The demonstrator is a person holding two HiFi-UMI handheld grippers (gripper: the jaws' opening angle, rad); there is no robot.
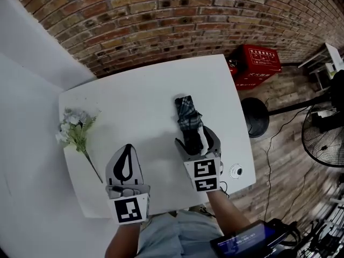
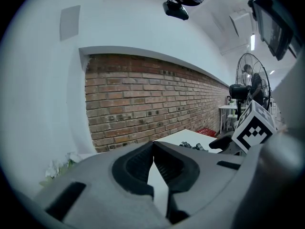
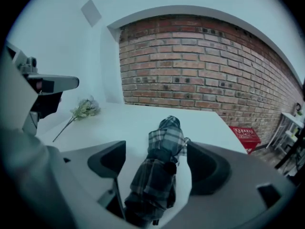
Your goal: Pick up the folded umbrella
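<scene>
The right claw point(image 1: 196, 132) has its jaws wide apart, and the folded checked umbrella point(image 3: 162, 161) lies between them on the white table point(image 1: 134, 90), its far end reaching beyond the tips. The left claw point(image 1: 128, 147), beside it, has its jaws closed together on nothing. Further left of it lie some flowers point(image 1: 75, 128).

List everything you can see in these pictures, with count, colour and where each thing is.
table: 1, white, against the brick wall
folded umbrella: 1, dark plaid, lying on the table, right of centre
flower sprig: 1, white and green, table's left edge
box: 1, red, on the floor right of the table, by the wall
fan: 1, black, floor at far right
left tongs: 1, grey, jaws together, empty, over the table's near edge
right tongs: 1, grey, jaws apart around the umbrella's near end
</scene>
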